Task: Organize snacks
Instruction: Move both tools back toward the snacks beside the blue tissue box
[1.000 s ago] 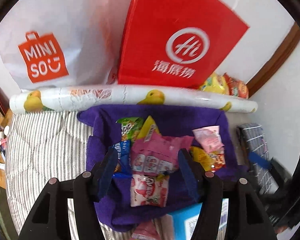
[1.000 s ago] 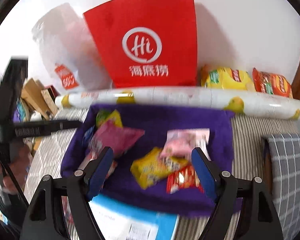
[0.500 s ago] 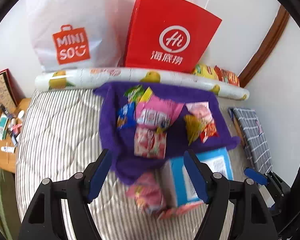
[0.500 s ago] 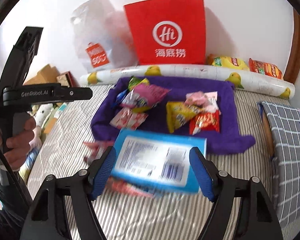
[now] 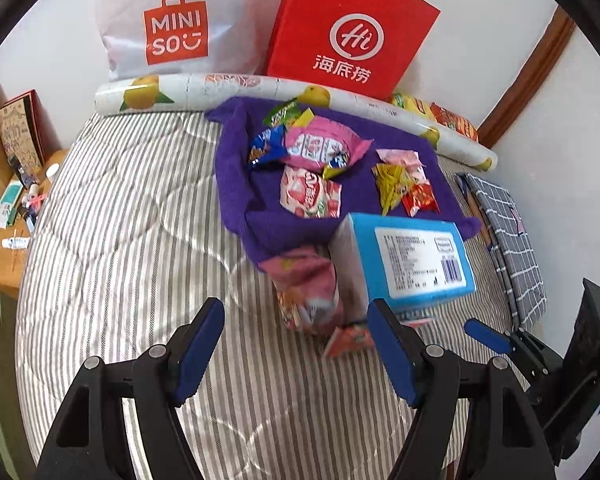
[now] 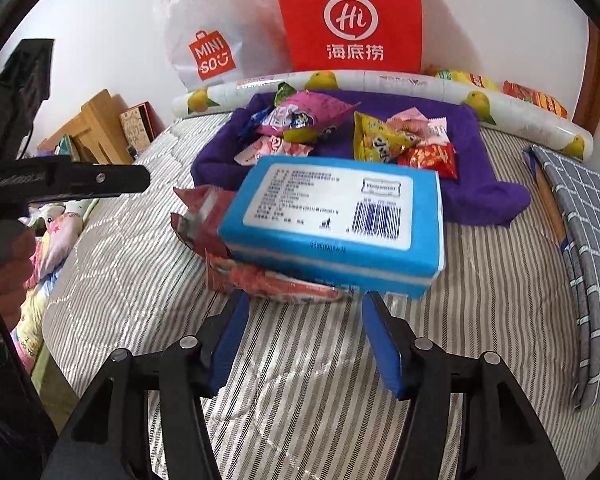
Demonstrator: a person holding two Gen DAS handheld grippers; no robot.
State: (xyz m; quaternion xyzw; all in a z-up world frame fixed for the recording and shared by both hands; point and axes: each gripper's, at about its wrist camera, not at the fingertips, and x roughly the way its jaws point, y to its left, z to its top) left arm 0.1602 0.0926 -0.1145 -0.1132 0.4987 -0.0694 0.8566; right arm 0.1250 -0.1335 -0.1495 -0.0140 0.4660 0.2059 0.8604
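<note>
A blue box [image 6: 332,216] lies on the striped bed, propped on pink and red snack packets [image 6: 276,280]. Behind it a purple cloth [image 5: 236,200] holds several snacks, among them a pink bag [image 5: 320,146] and a yellow one [image 5: 392,184]. My right gripper [image 6: 306,316] hovers at the near edge of the box and packets. Its jaws are closing and its pads press on nothing. My left gripper [image 5: 296,332] stands open just short of a pink packet [image 5: 308,292] to the left of the box [image 5: 412,256], with nothing held.
A red paper bag [image 5: 348,32] and a white shopping bag [image 5: 172,28] lean on the wall behind a fruit-print roll [image 5: 220,88]. More snack bags [image 6: 532,98] lie behind the roll. A grey checked pad [image 6: 580,220] lies right, a cluttered wooden desk [image 5: 4,216] left.
Both grippers have pulled back from the purple cloth toward the near side of the bed. The blue box and pink packets now lie just ahead of them. The right jaws have narrowed.
</note>
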